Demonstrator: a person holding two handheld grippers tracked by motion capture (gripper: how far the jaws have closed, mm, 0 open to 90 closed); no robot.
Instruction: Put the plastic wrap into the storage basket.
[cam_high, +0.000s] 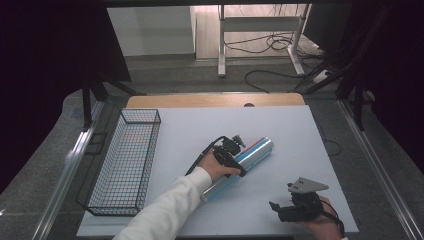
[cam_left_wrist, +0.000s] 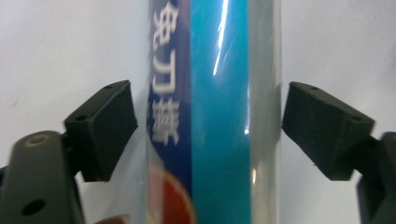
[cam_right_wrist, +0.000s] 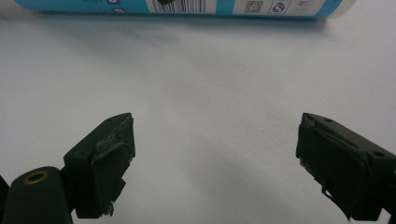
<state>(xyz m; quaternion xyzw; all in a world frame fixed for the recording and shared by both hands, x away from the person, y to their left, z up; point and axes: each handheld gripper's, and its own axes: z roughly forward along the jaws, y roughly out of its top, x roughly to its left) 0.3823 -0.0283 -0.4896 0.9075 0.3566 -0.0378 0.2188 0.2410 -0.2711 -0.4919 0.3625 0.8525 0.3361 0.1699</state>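
Blue-and-silver film-wrapped roll (cam_high: 239, 168) lying diagonally on the white tabletop (cam_high: 285, 135), right of the wire basket (cam_high: 125, 160). Left hand-held gripper (cam_left_wrist: 208, 128): jaws apart, straddling the roll; the left pad seems to be touching the wrapper and the right pad just beside it, not yet clamped. Right hand-held gripper (cam_high: 281, 208): jaws wide apart over bare tabletop, near the front edge, holding nothing. Risk: the glossy, round wrapper may slip or roll out as the jaws close, especially if gripped off-centre.

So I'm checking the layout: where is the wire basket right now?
In the high view the wire basket stands at the table's left edge, left of the foil-wrapped roll, empty.
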